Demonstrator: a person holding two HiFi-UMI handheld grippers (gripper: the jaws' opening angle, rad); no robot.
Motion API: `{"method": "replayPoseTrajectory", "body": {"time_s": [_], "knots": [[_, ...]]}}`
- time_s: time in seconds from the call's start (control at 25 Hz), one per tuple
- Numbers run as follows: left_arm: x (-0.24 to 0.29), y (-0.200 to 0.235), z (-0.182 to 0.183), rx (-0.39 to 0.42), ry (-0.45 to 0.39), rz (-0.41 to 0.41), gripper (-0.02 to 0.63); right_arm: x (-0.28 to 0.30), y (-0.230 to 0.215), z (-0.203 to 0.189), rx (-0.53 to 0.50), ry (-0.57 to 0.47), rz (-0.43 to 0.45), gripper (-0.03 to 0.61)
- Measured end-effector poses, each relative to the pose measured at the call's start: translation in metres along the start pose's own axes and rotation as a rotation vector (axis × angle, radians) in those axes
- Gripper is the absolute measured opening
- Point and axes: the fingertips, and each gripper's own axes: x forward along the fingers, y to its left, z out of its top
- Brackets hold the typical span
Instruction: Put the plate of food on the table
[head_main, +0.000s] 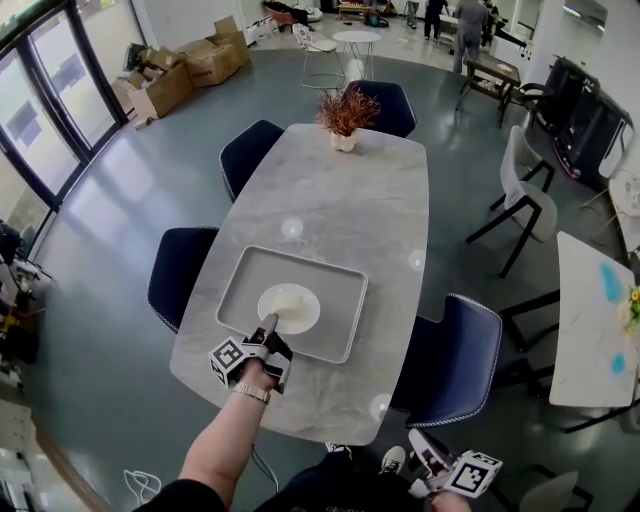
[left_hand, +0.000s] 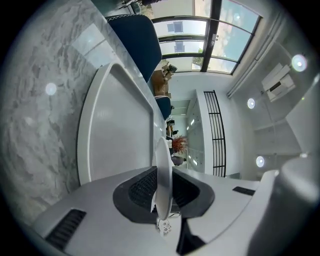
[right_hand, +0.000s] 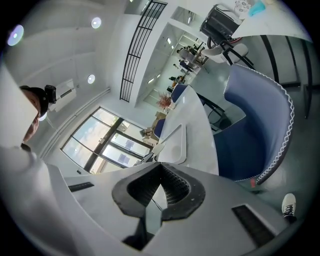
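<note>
1. Plate (head_main: 290, 305): white, round, with a pale portion of food (head_main: 287, 298) on it. It sits within the grey tray (head_main: 240, 290). Whether it rests on the tray floor or is held just above it cannot be told.
2. Left gripper (head_main: 268, 325): its jaws are clamped on the near rim of the plate, which the left gripper view shows edge-on between the pads.
3. Right gripper (head_main: 420, 447): low at the person's side, off the counter's near edge. Its jaws are together at the tips with nothing between them.
4. Tray: rectangular with a raised rim, at the near end of the counter (head_main: 330, 200). The rim surrounds the plate on all sides and stands between it and the marbled top.
5. Potted plant (head_main: 346, 118): reddish foliage in a small pale pot, at the far end of the counter, well apart from the tray.
6. Dark blue chairs: one at near left (head_main: 180, 272), one at near right (head_main: 450, 355), one at far left (head_main: 250, 150) and one behind the plant (head_main: 392, 105), all pushed close to the counter.
7. Cardboard boxes (head_main: 185, 70): stacked by the windows, far left.
8. White round table (head_main: 357, 40): in the background.
</note>
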Motion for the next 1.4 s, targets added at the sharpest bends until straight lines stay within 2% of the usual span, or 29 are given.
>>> {"method": "replayPoseTrajectory", "body": {"time_s": [0.2, 0.32, 0.48, 0.72, 0.92, 1.12, 1.4], "knots": [[0.019, 0.012, 0.017, -0.003, -0.017, 0.044, 0.069, -0.005, -0.002, -0.004, -0.001, -0.020, -0.034, 0.011], [0.029, 0.020, 0.022, -0.015, -0.026, 0.062, 0.069, -0.009, -0.009, -0.008, 0.037, -0.039, -0.046, 0.011], [0.037, 0.025, 0.021, -0.007, -0.019, 0.083, 0.069, -0.007, -0.009, -0.014, 0.060, -0.009, -0.047, 0.011], [0.044, 0.027, 0.025, 0.002, -0.008, 0.102, 0.069, -0.007, -0.009, -0.010, 0.025, -0.018, -0.068, 0.011], [0.049, 0.029, 0.029, 0.049, 0.003, 0.139, 0.069, -0.004, -0.008, -0.013, 0.051, -0.022, -0.046, 0.011], [0.050, 0.037, 0.032, 0.089, 0.000, 0.219, 0.071, -0.005, -0.010, -0.008, 0.032, -0.025, -0.054, 0.011], [0.045, 0.042, 0.038, 0.259, 0.041, 0.378, 0.071, 0.000, -0.006, -0.010, 0.054, -0.019, -0.028, 0.011]]}}
